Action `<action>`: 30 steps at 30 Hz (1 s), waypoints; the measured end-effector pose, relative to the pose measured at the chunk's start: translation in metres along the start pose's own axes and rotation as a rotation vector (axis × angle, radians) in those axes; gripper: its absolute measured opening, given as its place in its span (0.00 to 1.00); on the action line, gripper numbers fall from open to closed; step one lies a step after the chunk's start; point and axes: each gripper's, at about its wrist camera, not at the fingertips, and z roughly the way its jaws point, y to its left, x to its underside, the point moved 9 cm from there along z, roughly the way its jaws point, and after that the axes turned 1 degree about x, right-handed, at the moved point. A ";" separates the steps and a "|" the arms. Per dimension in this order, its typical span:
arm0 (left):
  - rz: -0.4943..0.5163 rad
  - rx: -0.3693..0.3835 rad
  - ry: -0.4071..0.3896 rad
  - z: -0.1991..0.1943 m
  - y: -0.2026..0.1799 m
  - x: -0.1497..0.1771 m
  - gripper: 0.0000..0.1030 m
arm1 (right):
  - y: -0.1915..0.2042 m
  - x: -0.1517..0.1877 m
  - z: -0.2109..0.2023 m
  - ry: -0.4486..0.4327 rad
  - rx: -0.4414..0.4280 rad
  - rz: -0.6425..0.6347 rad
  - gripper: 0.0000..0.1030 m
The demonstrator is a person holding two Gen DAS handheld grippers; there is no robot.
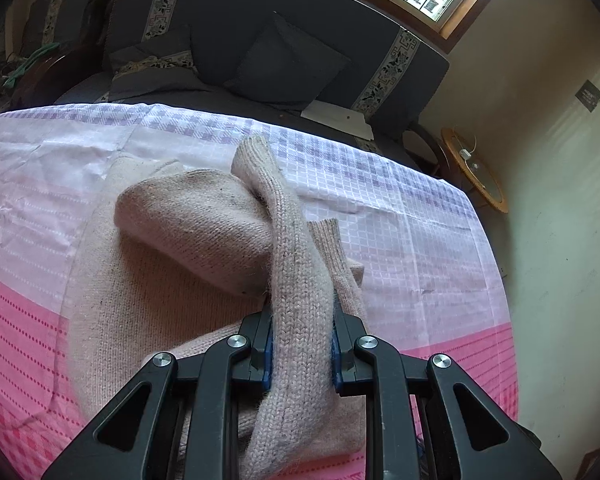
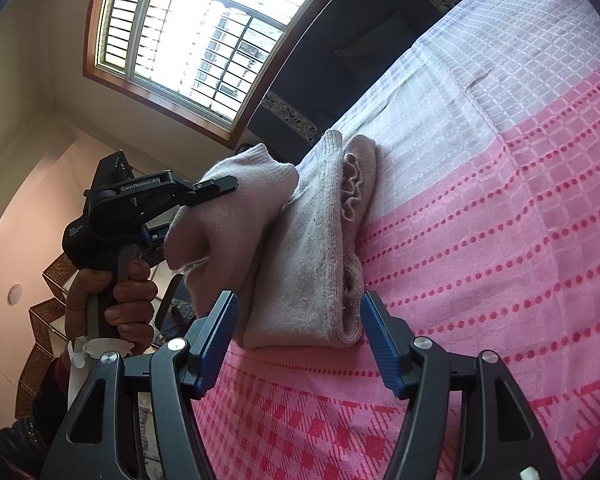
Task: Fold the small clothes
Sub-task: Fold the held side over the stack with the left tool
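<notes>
Left gripper (image 1: 302, 344) clamped a raised fold of the beige knit garment (image 1: 204, 220), the rest lying on the pink checked cloth (image 1: 440, 248). Right gripper (image 2: 298, 344) stood apart, its jaws flanking the garment's near edge without pressing it.

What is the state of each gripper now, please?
Left gripper: closed on a bunched fold of the beige knitted sweater.
Right gripper: open, holding nothing; the folded part of the sweater lies just ahead of it.
</notes>
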 end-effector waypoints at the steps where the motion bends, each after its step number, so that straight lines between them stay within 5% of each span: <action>1: 0.000 -0.001 0.002 0.003 -0.002 0.001 0.20 | 0.000 0.000 0.000 -0.001 -0.003 0.001 0.59; 21: 0.001 -0.007 0.066 0.029 -0.016 0.015 0.23 | 0.000 -0.002 0.000 -0.007 -0.023 0.008 0.60; 30: 0.055 0.174 0.032 -0.002 -0.052 0.014 0.28 | 0.002 -0.001 -0.002 -0.011 -0.035 0.012 0.60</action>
